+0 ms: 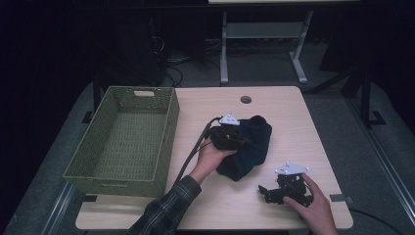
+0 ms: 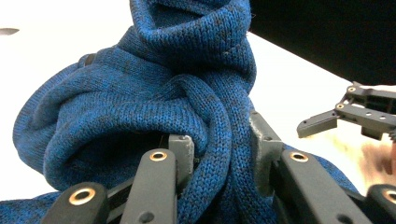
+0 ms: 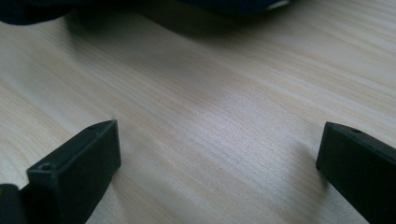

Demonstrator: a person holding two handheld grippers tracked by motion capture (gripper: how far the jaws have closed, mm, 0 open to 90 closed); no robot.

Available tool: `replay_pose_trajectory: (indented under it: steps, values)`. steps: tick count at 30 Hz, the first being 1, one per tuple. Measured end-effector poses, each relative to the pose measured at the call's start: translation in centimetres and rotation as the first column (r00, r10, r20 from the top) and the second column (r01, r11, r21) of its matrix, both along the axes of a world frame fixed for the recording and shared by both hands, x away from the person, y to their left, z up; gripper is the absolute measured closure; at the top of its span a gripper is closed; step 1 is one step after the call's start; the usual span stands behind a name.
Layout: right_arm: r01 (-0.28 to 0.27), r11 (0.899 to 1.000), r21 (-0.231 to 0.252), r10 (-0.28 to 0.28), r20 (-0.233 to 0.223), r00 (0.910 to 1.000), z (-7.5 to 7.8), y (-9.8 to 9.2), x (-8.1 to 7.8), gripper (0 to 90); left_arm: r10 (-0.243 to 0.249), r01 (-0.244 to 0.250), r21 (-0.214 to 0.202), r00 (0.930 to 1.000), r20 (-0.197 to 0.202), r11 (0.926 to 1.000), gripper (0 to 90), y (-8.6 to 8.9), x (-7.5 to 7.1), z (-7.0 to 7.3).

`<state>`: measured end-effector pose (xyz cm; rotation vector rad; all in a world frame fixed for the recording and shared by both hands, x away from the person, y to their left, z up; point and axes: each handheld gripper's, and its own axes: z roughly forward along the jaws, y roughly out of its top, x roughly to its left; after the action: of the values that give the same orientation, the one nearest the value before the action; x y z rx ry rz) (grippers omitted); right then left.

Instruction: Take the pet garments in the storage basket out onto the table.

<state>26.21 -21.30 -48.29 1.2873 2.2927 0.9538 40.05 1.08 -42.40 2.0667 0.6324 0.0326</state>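
One blue knit [image 2: 140, 107], one green basket [image 1: 122, 137], apparently empty.

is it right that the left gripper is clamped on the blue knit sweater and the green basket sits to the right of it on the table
Not quite. The left gripper is clamped on a fold of the blue knit sweater, as the left gripper view shows, but the green basket sits to the left of it on the table, not the right; the high view shows this.
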Motion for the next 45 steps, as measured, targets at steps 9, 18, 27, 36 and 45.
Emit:
replay_pose_trajectory:
  steps: [9,18,27,36,45]
  values:
    - [0.005,1.0,0.005,-0.005,-0.004,1.0,0.0,0.0,0.0,0.0,0.014,-0.015,0.067,0.9998,0.011,0.9976,43.6,-0.9,0.1,-1.2]
    - [0.002,1.0,0.002,-0.002,-0.004,1.0,0.0,0.0,0.0,0.0,0.023,-0.027,0.064,0.9983,0.054,0.9976,24.1,0.3,-0.3,0.4]
    - [0.006,1.0,0.004,-0.006,-0.008,0.9999,0.0,0.0,-0.1,0.0,0.023,-0.028,0.084,0.9979,0.061,0.9961,15.5,1.3,-1.3,1.4]
    - [0.003,1.0,0.001,-0.003,-0.006,1.0,0.0,0.0,0.0,0.0,0.033,-0.041,0.081,0.9951,0.093,0.9959,14.6,3.1,-3.1,2.2]
    - [0.004,1.0,0.001,-0.004,-0.007,1.0,0.0,0.0,0.0,0.0,0.062,-0.071,0.089,0.9928,0.102,0.9935,13.9,5.3,-4.9,2.0]
